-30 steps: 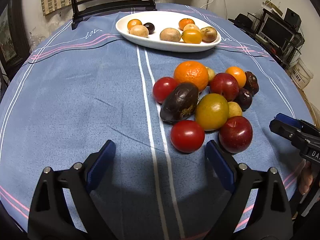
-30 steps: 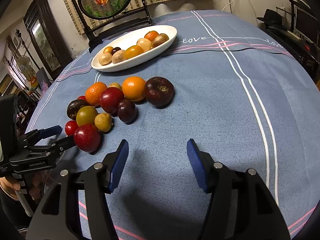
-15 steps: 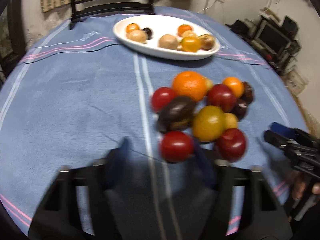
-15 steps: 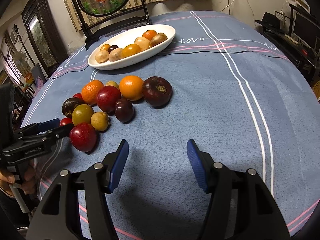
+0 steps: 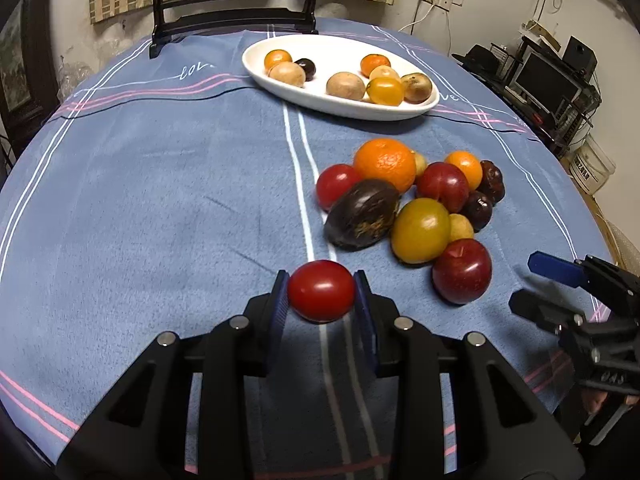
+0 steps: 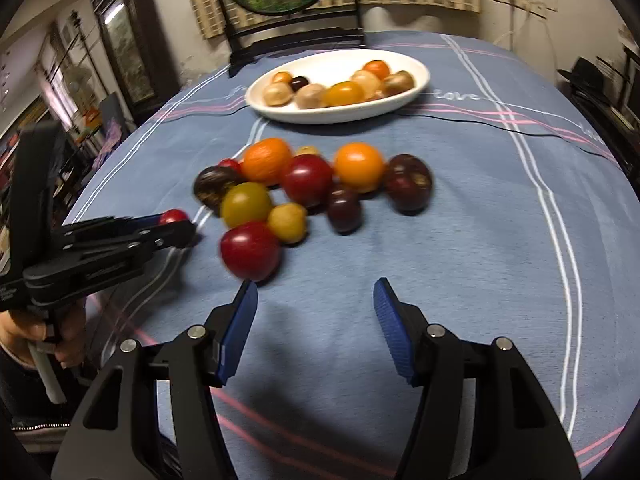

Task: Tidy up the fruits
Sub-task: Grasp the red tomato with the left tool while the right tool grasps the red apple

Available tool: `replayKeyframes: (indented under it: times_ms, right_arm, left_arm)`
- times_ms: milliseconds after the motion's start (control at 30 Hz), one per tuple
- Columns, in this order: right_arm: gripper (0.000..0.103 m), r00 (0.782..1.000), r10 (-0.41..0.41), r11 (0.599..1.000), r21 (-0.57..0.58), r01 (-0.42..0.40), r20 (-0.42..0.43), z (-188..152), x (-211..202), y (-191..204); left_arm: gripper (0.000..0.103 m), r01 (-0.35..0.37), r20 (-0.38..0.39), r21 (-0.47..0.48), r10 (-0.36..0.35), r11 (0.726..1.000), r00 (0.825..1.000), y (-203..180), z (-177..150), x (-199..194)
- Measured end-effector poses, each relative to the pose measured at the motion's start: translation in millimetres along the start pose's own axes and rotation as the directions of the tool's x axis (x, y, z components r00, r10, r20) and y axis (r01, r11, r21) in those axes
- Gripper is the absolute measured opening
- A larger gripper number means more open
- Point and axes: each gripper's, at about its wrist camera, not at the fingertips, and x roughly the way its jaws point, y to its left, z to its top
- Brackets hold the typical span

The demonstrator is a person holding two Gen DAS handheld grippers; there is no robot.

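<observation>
The left hand-held gripper (image 5: 321,294) has a small red tomato (image 5: 321,291) between its blue pads, which press on both sides of it, and its jaws are closing. The tomato is smooth, glossy and round, with one bright highlight on top, and sits just above the blue striped cloth of the worktop (image 5: 160,200), near the loose fruit pile (image 5: 416,204). The pile holds eleven pieces: two oranges, one further red tomato, two red plum-like fruits, one yellow-green fruit, one large dark oval fruit, two small dark fruits and two small pale yellow fruits, one mostly hidden. The white oval dish (image 5: 340,104) at the far side holds seven pieces. The right hand-held gripper (image 6: 316,316) stands half open with nothing between its pads, just beside a red fruit (image 6: 250,250).
</observation>
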Motion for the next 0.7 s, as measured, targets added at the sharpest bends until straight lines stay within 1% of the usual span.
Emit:
replayKeyframes:
  times_ms: [67, 167, 300, 400, 467, 500, 567, 633, 700]
  right_arm:
    - [0.061, 1.0, 0.015, 1.0, -0.023, -0.015, -0.011, 1, 2, 9]
    - [0.061, 1.0, 0.012, 0.999, -0.041, -0.013, -0.029, 3, 9, 19]
    - [0.061, 0.998, 0.001, 0.998, -0.056, -0.005, -0.065, 8, 26, 34]
    - [0.061, 0.997, -0.023, 0.998, -0.06, 0.019, -0.075, 12, 36, 40]
    - [0.061, 0.997, -0.024, 0.998, -0.064, 0.019, -0.077, 14, 40, 44]
    - [0.059, 0.997, -0.018, 0.998, -0.066, 0.013, -0.078, 15, 42, 46]
    - [0.057, 0.997, -0.03, 0.997, -0.067, 0.025, -0.076, 17, 45, 49]
    - [0.042, 0.996, -0.059, 0.996, -0.068, 0.054, -0.068, 20, 47, 48]
    - [0.041, 0.996, -0.057, 0.997, -0.063, 0.053, -0.066, 20, 48, 46]
  left_arm:
    - [0.033, 0.002, 0.004, 0.0, -0.002, 1.0, 1.0, 1, -1, -1]
    - [0.033, 0.007, 0.005, -0.005, -0.007, 1.0, 1.0, 4, -2, 0]
    - [0.033, 0.018, 0.011, 0.0, -0.018, 1.0, 1.0, 6, -4, -1]
    - [0.033, 0.024, 0.014, -0.001, -0.024, 1.0, 1.0, 7, -5, -1]
    - [0.033, 0.026, 0.015, -0.003, -0.026, 1.0, 1.0, 8, -6, 0]
    - [0.033, 0.027, 0.015, -0.004, -0.027, 1.0, 1.0, 8, -6, 0]
    - [0.033, 0.03, 0.015, -0.004, -0.03, 1.0, 0.999, 7, -6, 1]
    - [0.033, 0.028, 0.016, 0.0, -0.028, 1.0, 0.999, 6, -7, 2]
    - [0.033, 0.02, 0.017, 0.007, -0.02, 1.0, 1.0, 5, -7, 3]
